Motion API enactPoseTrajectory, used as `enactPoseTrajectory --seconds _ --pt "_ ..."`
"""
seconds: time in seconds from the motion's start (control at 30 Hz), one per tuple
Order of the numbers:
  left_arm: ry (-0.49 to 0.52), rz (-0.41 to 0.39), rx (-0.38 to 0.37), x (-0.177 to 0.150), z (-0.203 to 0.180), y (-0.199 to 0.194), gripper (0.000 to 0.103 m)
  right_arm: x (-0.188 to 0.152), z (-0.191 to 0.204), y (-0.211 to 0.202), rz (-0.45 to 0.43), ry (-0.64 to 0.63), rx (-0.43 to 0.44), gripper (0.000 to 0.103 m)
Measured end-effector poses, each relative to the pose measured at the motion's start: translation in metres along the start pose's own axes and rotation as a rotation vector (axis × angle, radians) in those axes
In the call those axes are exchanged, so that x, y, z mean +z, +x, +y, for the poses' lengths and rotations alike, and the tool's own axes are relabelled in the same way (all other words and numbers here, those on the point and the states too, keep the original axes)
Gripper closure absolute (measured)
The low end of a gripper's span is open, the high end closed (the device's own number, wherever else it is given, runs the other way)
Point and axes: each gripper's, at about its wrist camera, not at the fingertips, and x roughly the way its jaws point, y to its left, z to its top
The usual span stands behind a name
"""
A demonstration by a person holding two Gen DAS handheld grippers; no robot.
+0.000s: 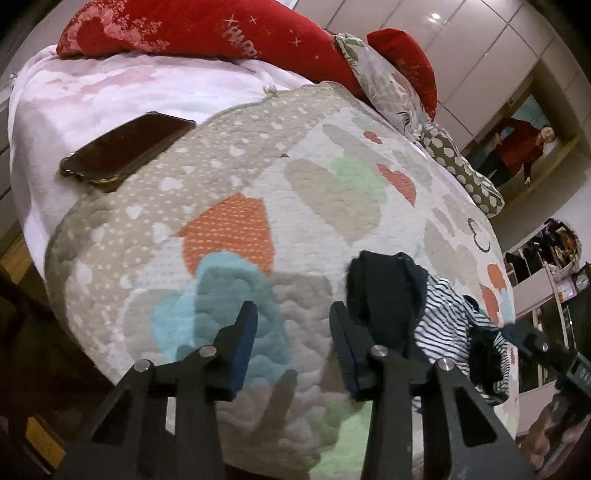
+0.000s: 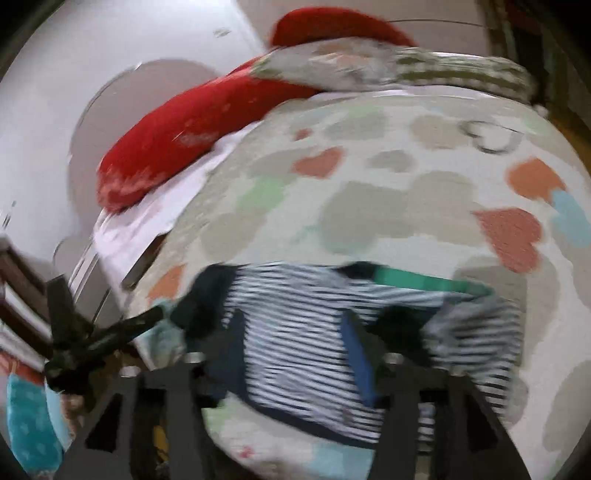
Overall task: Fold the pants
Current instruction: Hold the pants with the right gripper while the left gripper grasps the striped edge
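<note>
The pants (image 2: pixel 295 332) are navy-and-white striped with dark cuffs and a green waistband (image 2: pixel 417 282). They lie crumpled on the heart-patterned quilt (image 1: pixel 332 184) near its front edge. In the left wrist view the pants (image 1: pixel 439 317) lie bunched just right of my left gripper (image 1: pixel 293 325), which is open and empty over bare quilt. My right gripper (image 2: pixel 291 339) is open, its fingers (image 2: pixel 356 354) straddling the striped cloth; the view is motion-blurred. The left gripper also shows in the right wrist view (image 2: pixel 88 339), and the right gripper at the left view's right edge (image 1: pixel 535 343).
A dark phone (image 1: pixel 129 151) lies on the pink blanket (image 1: pixel 92 96) at the far left. Red pillows (image 1: pixel 207 29) and patterned cushions (image 1: pixel 461 170) line the bed's far side. A person in red (image 1: pixel 524 147) stands in a doorway. Shelves stand right.
</note>
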Motion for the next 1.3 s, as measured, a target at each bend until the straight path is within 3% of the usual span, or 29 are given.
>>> enactPoseTrajectory --seconds 0.13,0.23,0.4,0.57,0.6,0.67,0.77,1.0,1.03,1.1,1.3 --pt "-0.023 -0.012 0.001 -0.002 0.017 -0.009 0.063 0.015 0.050 0.044 0.110 -0.068 0.020 0.037" --pt "-0.035 -0.014 -0.001 -0.006 0.030 -0.014 0.064 0.023 0.081 0.078 0.164 -0.131 -0.019 0.035" --pt "-0.031 -0.012 -0.012 -0.014 0.041 -0.019 0.063 0.026 0.118 0.142 0.299 -0.232 -0.184 0.032" --pt "-0.024 0.005 -0.046 -0.021 0.041 -0.014 0.058 0.015 0.130 0.179 0.340 -0.294 -0.364 0.026" --pt "-0.021 0.005 -0.055 -0.022 0.039 -0.014 0.057 0.012 0.131 0.181 0.341 -0.318 -0.381 0.028" --pt "-0.001 0.004 -0.077 -0.024 0.032 -0.013 0.057 0.010 0.133 0.175 0.319 -0.349 -0.402 0.057" --pt "0.047 0.004 -0.097 -0.028 0.014 -0.008 0.057 0.017 0.120 0.153 0.285 -0.281 -0.329 0.067" --pt "0.175 0.050 -0.123 -0.037 -0.037 0.015 0.054 0.031 0.097 0.111 0.220 -0.119 -0.142 0.068" --pt "0.194 0.060 -0.135 -0.037 -0.047 0.018 0.054 0.032 0.094 0.103 0.209 -0.097 -0.116 0.068" --pt "0.215 0.072 -0.166 -0.035 -0.062 0.018 0.065 0.035 0.082 0.084 0.184 -0.041 -0.053 0.068" --pt "0.326 0.104 -0.264 -0.040 -0.124 0.012 0.067 0.036 0.031 0.027 0.082 0.092 0.040 0.068"
